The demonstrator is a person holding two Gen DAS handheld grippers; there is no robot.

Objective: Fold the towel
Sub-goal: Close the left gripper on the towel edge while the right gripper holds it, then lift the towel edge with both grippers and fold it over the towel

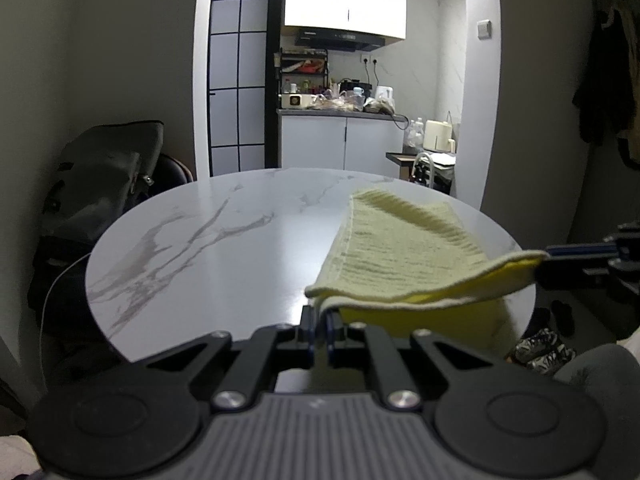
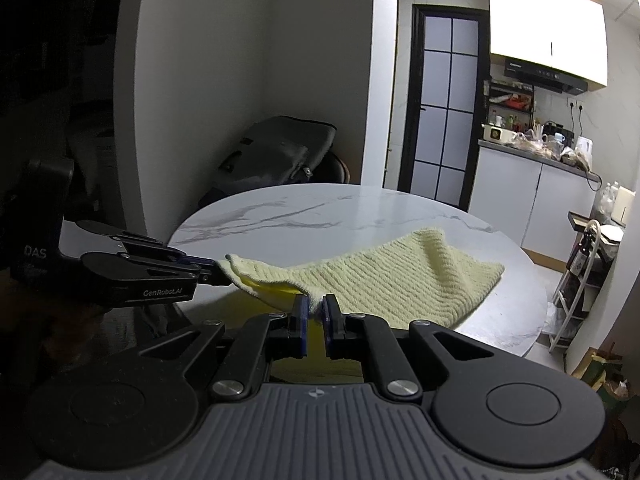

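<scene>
A pale yellow knitted towel [image 1: 404, 248] lies on the round white marble table [image 1: 208, 248], its near edge lifted off the surface. My left gripper [image 1: 320, 316] is shut on the towel's near left corner. My right gripper [image 2: 315, 308] is shut on the other near corner and also shows at the right of the left wrist view [image 1: 552, 256]. In the right wrist view the towel [image 2: 384, 276] stretches from my left gripper [image 2: 216, 270] across the table [image 2: 320, 212], its far part resting flat.
A dark bag [image 1: 108, 176] sits on a chair behind the table's left side. A kitchen counter [image 1: 340, 112] with clutter stands beyond. A small rack [image 2: 580, 272] stands at the table's right. Shoes [image 1: 544, 348] lie on the floor.
</scene>
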